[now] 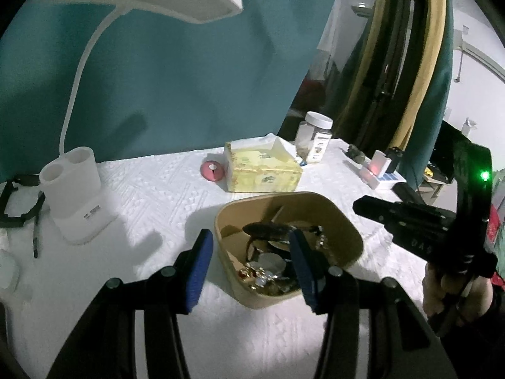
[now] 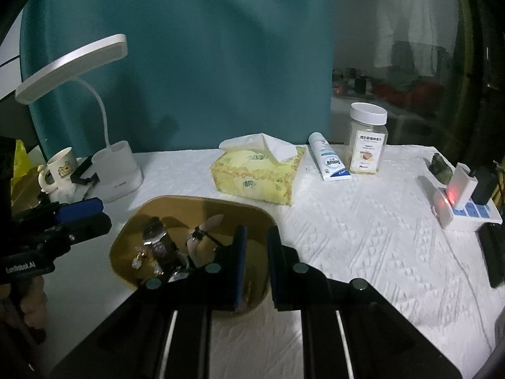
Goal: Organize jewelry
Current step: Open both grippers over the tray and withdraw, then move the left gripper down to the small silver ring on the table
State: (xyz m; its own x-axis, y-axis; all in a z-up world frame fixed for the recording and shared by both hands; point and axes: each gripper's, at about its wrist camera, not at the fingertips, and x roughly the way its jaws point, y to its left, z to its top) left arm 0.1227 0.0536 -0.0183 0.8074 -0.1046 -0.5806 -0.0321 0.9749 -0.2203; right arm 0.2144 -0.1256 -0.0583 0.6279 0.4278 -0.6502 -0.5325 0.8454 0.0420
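Observation:
A tan rounded-square box (image 1: 344,221) sits on the white table and holds a heap of jewelry (image 1: 268,271): a dark watch, gold and red pieces. It also shows in the right wrist view (image 2: 195,205) with the jewelry (image 2: 164,249) inside. My left gripper (image 1: 249,265) is open, its fingers straddling the box's near left wall, empty. My right gripper (image 2: 256,262) stands over the box's right rim with a narrow gap between its pads, nothing in it. It shows from the side in the left wrist view (image 1: 410,218).
A yellow tissue box (image 2: 255,173) lies behind the tan box. A white desk lamp (image 2: 116,170) and a mug (image 2: 60,170) stand at the left. A tube (image 2: 329,161), a jar (image 2: 367,139) and a power strip (image 2: 464,205) are at the right. A pink disc (image 1: 213,170) lies beside the tissue box.

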